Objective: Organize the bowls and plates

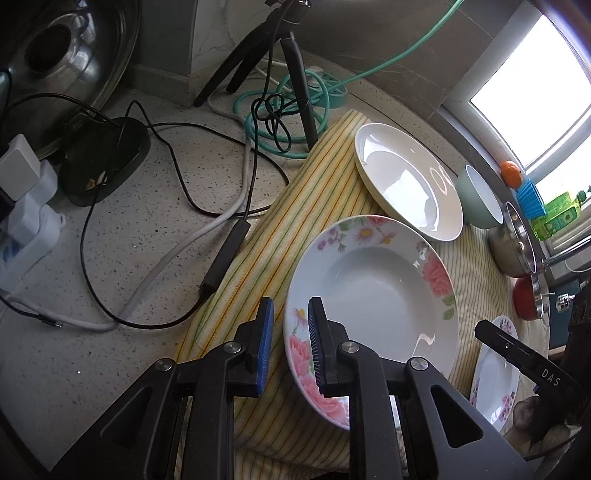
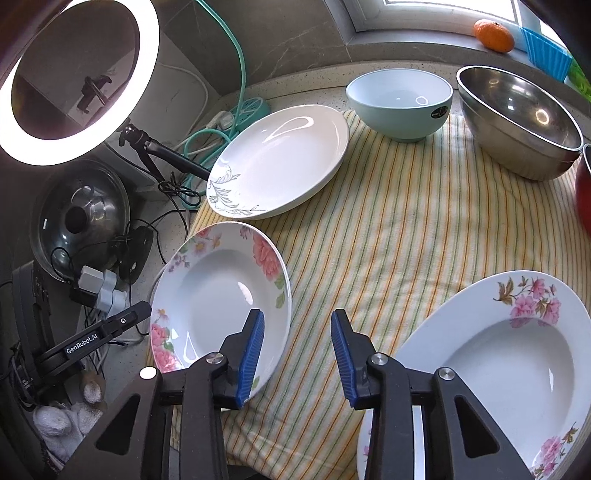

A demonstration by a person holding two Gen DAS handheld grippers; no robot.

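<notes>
A deep plate with pink roses (image 1: 373, 295) (image 2: 218, 295) lies on the striped cloth (image 1: 295, 206) (image 2: 388, 221). My left gripper (image 1: 291, 314) is open, its two fingers astride the plate's near-left rim, not closed on it. A plain white plate (image 1: 406, 181) (image 2: 280, 158) lies behind it. A second floral plate (image 2: 495, 362) (image 1: 495, 384) lies at the right. My right gripper (image 2: 297, 328) is open and empty above the cloth between the two floral plates. A pale green bowl (image 2: 400, 103) (image 1: 480, 195) and a steel bowl (image 2: 517, 118) (image 1: 513, 240) stand at the back.
Cables, a black adapter (image 1: 225, 254) and a power strip (image 1: 26, 206) lie on the counter left of the cloth. A tripod (image 1: 280, 55), a ring light (image 2: 77, 77) and a pot lid (image 2: 81, 218) stand at the left. A red bowl (image 2: 583, 195) is at the right edge. An orange (image 2: 493, 35) sits on the windowsill.
</notes>
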